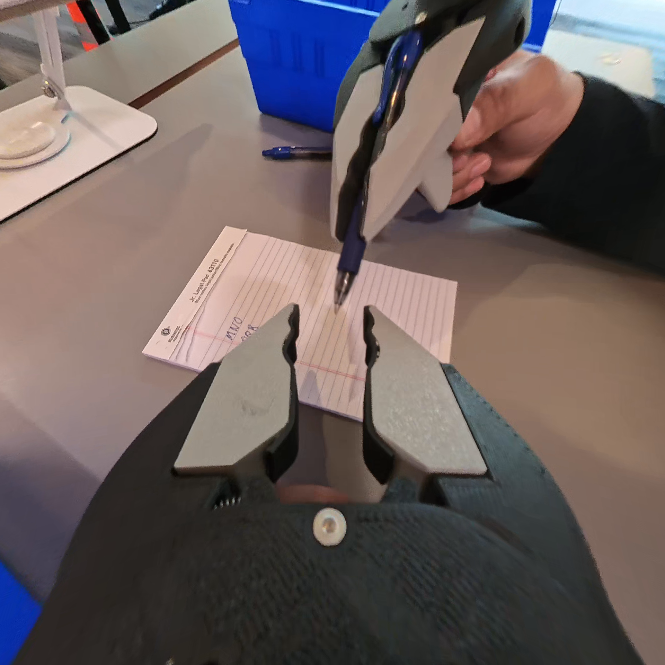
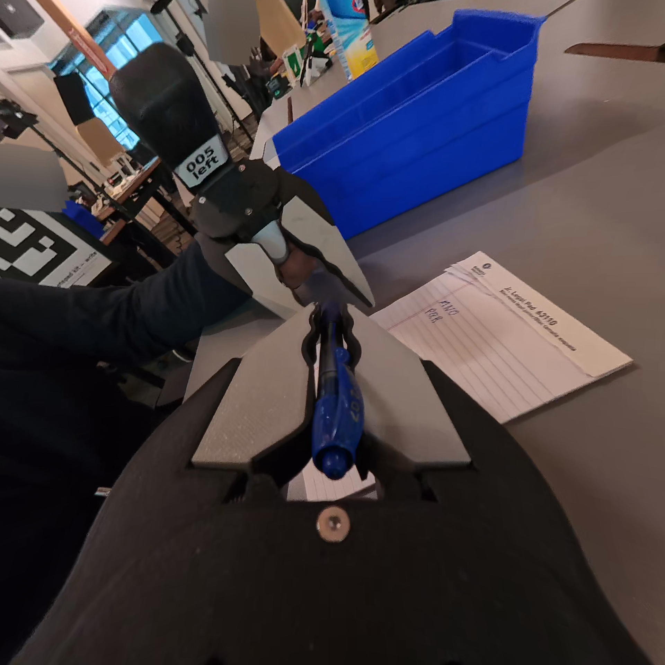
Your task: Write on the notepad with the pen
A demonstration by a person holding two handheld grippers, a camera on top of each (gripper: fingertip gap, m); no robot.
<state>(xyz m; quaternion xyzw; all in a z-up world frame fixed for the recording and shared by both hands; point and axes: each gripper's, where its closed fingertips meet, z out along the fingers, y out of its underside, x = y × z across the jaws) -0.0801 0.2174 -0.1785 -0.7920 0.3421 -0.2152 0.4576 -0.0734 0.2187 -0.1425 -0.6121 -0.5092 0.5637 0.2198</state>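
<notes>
Your right gripper (image 2: 329,313) has its grey fingers clamped on the blue retractable pen with the dark rubber grip (image 1: 351,252), and the left wrist view shows what the right one hides: the metal tip angled down at the white lined notepad with the red margin line (image 1: 406,306), right at the paper near the middle of the page. Whether the tip is actually touching, you cannot tell from here. Your right hand (image 1: 511,122), in a dark sleeve, grips the handle behind it.

Your left gripper (image 1: 331,316) hangs over the near edge of the pad, fingers parted a narrow way with nothing between them. The right wrist view catches that same gripper from the front, its grey fingertips just beyond the pen's front end.

The pad lies flat on the grey table (image 1: 108,288), a few handwritten marks near its bound white header strip. From your right wrist view the pen's blue clicker end (image 2: 333,464) sits back in the finger channel, lined paper showing beneath it.

Only the left view gives you the second blue pen (image 1: 295,152) lying on the table beyond the pad, just in front of the blue plastic bin (image 1: 298,72), plus a white rounded board (image 1: 108,136) at far left. The right view shows the bin's open inside (image 2: 449,79).
</notes>
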